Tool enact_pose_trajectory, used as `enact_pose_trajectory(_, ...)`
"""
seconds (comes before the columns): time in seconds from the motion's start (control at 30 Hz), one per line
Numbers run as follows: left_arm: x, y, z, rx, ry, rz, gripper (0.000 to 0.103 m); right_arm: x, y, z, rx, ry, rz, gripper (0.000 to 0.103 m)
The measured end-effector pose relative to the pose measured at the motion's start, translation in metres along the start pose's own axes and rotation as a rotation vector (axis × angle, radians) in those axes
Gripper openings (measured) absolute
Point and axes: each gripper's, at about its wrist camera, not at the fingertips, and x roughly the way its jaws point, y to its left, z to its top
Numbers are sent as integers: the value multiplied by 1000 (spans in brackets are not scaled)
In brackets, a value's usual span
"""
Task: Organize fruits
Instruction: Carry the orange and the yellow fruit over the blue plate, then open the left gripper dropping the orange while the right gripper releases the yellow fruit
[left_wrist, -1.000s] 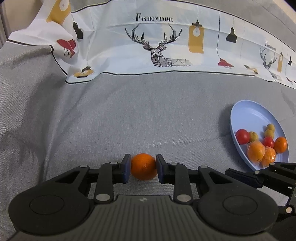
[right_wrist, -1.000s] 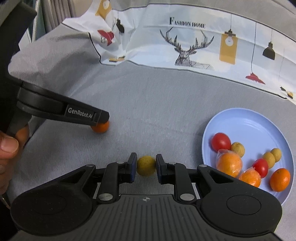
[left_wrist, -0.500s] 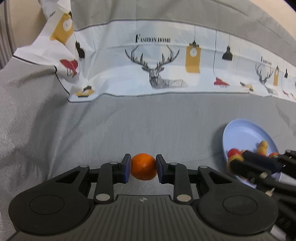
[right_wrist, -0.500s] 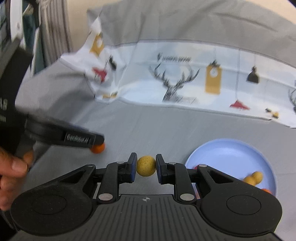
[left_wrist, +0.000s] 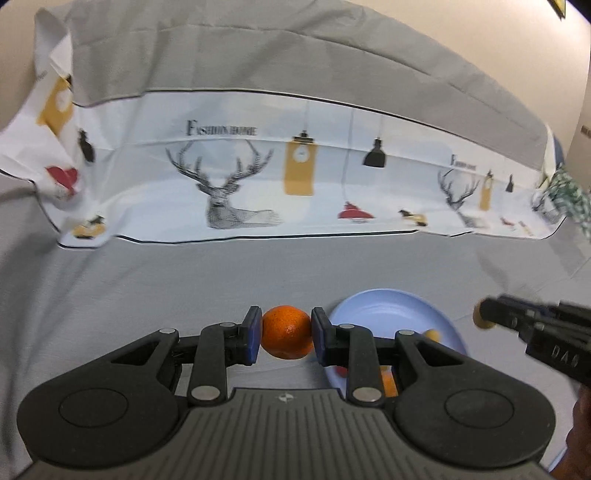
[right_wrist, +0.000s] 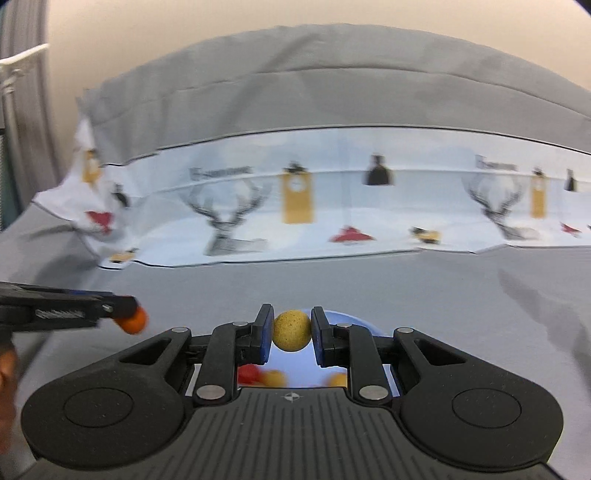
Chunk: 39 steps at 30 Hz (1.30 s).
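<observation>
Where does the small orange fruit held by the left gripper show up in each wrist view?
Left wrist: the orange fruit sits bottom centre, clamped between that gripper's own jaws.
Right wrist: the same fruit at the left edge, at the tip of the black gripper.
Shared landmark: the blue plate, just right of it.

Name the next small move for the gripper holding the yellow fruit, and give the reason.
Probably ease the right gripper down toward the blue plate and only then open. It is shut on the yellow fruit, and the plate, with other fruit on it, already shows right below the jaws. The left gripper, shut on the orange, sits near the plate's left rim and could follow.
</observation>
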Motion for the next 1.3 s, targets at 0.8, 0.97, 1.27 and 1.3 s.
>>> enact_pose_trajectory(0.8,71,-90,3,55,84,-163,31,45,-3,-32,-103,295,-73,23)
enact_pose_trajectory(0.97,76,-85,5,28,113,-158,31,48,1,-34,-115,308,-70,23)
enact_pose_trajectory(1.27,69,-84,9,25,110,-193,36,47,2,-29,-91,302,-73,50)
enact_pose_trajectory(1.3,67,-82,9,23,104,-193,36,45,2,-28,-86,298,-74,55)
